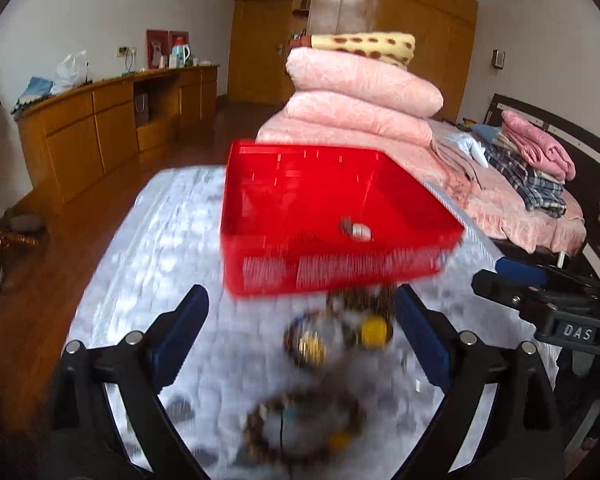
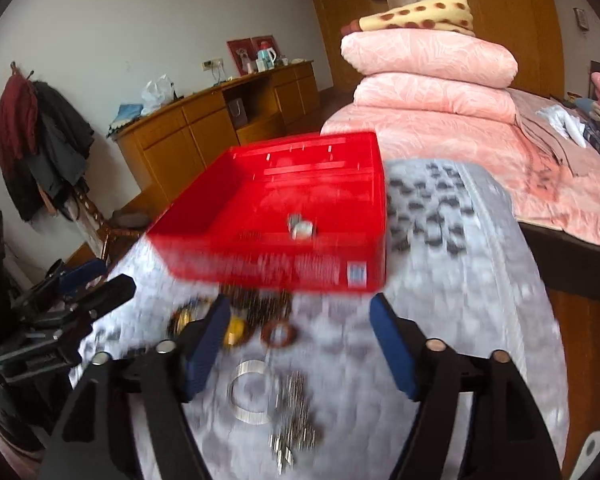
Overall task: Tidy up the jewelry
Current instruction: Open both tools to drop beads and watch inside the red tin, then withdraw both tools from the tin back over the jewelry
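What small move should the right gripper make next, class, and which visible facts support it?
Probably lower the right gripper onto the silver bangle and close. Both grippers are open and hold nothing, the bangle lies loose on the grey cloth just ahead of its fingers, and the red basket beyond holds only one small piece.

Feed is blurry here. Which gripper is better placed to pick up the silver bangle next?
Right. The silver bangle lies just ahead of the open right gripper. The left gripper, also open, faces the beaded bracelets.
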`<state>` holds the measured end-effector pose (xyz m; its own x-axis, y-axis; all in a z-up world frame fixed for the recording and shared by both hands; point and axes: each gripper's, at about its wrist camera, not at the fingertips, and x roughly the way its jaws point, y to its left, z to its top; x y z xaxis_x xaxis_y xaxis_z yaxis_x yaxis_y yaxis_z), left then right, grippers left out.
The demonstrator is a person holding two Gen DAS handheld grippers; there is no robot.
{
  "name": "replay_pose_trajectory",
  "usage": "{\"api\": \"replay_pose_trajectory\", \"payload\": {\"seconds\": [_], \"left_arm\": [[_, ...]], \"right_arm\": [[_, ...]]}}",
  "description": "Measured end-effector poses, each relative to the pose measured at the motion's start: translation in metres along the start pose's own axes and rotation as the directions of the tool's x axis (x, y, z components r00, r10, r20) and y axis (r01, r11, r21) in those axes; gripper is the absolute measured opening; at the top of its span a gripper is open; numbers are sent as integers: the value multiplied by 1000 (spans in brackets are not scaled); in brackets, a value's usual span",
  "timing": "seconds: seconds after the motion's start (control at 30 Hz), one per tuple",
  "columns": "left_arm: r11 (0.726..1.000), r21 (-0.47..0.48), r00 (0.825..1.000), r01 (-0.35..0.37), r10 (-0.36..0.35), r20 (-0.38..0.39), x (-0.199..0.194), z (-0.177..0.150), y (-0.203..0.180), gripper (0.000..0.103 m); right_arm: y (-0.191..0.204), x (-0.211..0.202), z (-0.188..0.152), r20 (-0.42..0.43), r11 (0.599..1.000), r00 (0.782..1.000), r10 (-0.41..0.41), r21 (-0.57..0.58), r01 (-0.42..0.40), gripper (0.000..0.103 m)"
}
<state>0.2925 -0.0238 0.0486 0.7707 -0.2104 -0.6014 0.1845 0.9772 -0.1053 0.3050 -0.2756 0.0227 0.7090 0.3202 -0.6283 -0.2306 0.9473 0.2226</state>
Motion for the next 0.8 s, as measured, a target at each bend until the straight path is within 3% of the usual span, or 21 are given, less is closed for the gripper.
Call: {"api": "replay_pose_trajectory", "payload": {"seconds": [0.27, 0.43, 0.8], "left_arm": [[999, -22, 996, -25, 23, -89, -14, -50, 7, 94], [999, 8, 990, -34, 35, -133, -13, -72, 3, 94], [1000, -2, 975, -31, 29, -221, 5, -73, 0, 94]], "right_arm": [[9, -7, -49, -80, 1000, 996, -28, -13, 27, 90], [12, -11, -68, -105, 999, 993, -53, -18, 51, 93], [6, -9, -74, -132, 999, 991, -29, 13, 31, 93]]}}
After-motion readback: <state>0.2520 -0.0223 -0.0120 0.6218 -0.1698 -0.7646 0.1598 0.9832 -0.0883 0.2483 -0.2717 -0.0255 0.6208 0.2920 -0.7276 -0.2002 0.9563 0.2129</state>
